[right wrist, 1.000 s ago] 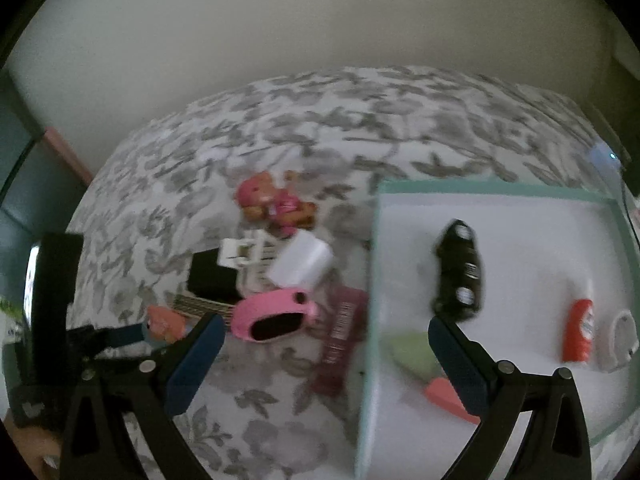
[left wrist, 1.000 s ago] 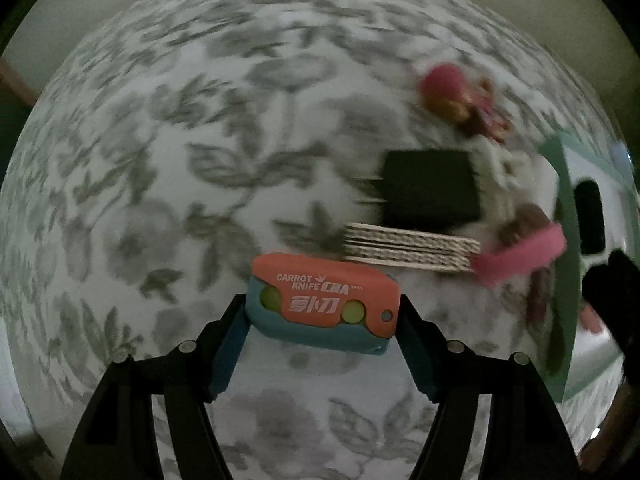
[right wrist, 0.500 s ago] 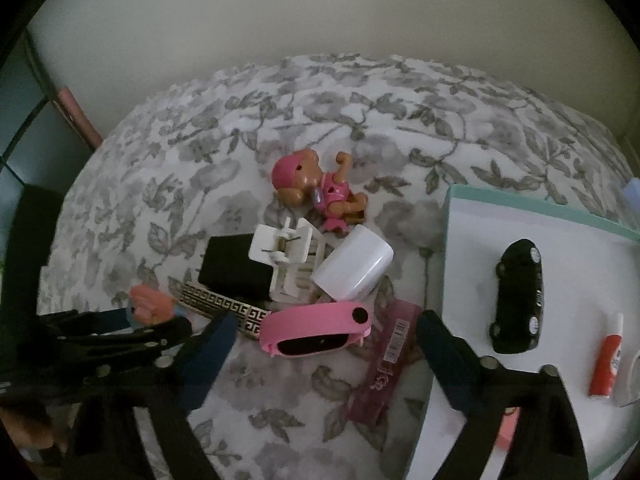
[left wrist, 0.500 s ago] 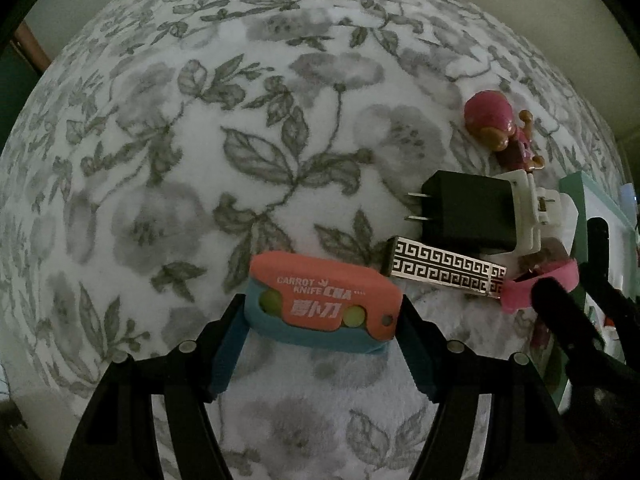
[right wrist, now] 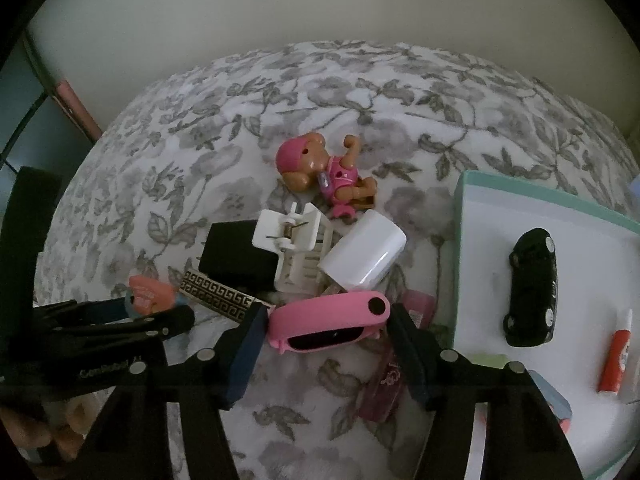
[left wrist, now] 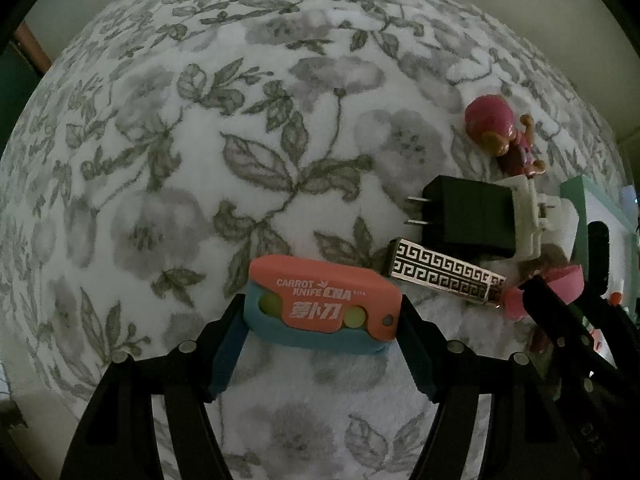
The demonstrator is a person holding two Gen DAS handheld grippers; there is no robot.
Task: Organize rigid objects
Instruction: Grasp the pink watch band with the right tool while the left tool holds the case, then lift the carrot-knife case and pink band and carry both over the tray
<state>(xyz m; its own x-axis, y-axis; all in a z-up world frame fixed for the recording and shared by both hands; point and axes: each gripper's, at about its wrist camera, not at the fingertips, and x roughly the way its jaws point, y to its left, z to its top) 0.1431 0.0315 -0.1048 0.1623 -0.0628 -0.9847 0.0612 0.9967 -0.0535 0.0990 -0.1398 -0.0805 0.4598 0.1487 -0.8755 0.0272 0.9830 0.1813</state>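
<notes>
A grey-flowered white cloth (right wrist: pixel 360 92) covers the surface before a plain pale wall (right wrist: pixel 320 0). At the right lies a green-rimmed tray (right wrist: pixel 520 196) holding a black toy car (right wrist: pixel 532 286), a red-and-white tube (right wrist: pixel 616 360) and, at its near edge, a light green piece (right wrist: pixel 486 360). Left of the tray sits the clutter: a pink-capped toy figure (right wrist: pixel 320 168), a white clip (right wrist: pixel 296 248) overlapping a black plug adapter (right wrist: pixel 236 256), a white cylinder (right wrist: pixel 364 256), a strip with a key pattern (right wrist: pixel 216 296) and a magenta packet (right wrist: pixel 384 384). My left claw (left wrist: pixel 322 312) grips the orange-and-blue carrot knife (left wrist: pixel 324 308) by its ends, above the cloth. My right claw (right wrist: pixel 326 328) is closing around the pink band (right wrist: pixel 328 324), its pads at the band's two ends; whether they press yet, I cannot tell.
</notes>
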